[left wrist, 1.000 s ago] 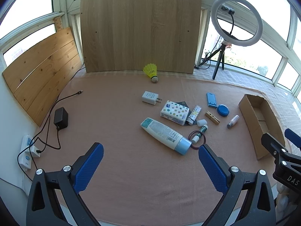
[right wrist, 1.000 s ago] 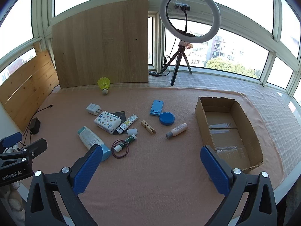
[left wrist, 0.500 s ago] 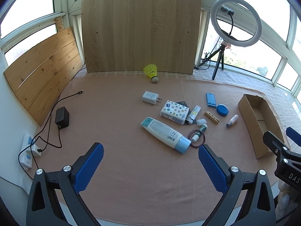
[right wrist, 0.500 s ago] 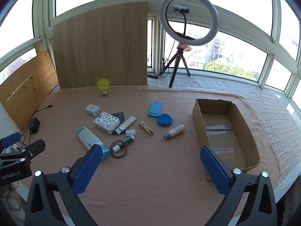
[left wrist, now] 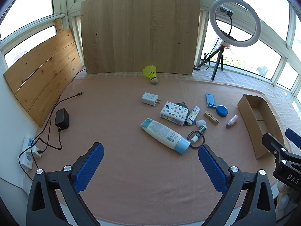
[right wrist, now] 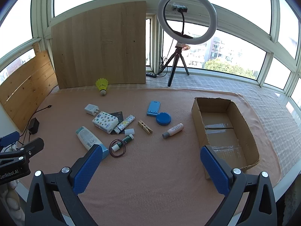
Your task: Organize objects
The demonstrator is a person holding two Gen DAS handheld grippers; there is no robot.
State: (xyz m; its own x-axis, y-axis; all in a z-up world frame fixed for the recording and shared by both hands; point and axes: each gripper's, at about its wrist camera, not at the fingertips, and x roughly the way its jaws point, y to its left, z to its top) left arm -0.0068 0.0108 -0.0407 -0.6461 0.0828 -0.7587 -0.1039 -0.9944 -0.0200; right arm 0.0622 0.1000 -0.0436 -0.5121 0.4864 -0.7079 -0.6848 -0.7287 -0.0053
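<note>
Basically nothing sorted yet. Brown open cardboard box (right wrist: 242, 124) empty at right. White lotion bottle with blue cap (left wrist: 164, 135), star-patterned tissue pack (left wrist: 174, 110), wooden clothespin (right wrist: 145, 127), others scattered on pink cloth (right wrist: 160, 169). Left gripper (left wrist: 150, 166) and right gripper (right wrist: 151, 166) spread wide, holding nothing, hovering above cloth.

At nine o'clock in the right wrist view, the black body of the left claw (right wrist: 13, 166) carries white lettering reading "GenRobot.AI". At four o'clock in the left wrist view, the black body of the right claw (left wrist: 287, 171) shows white letters "DAS", cut off at the edge. Print on the white lotion bottle (left wrist: 163, 132) is too small to read.
</note>
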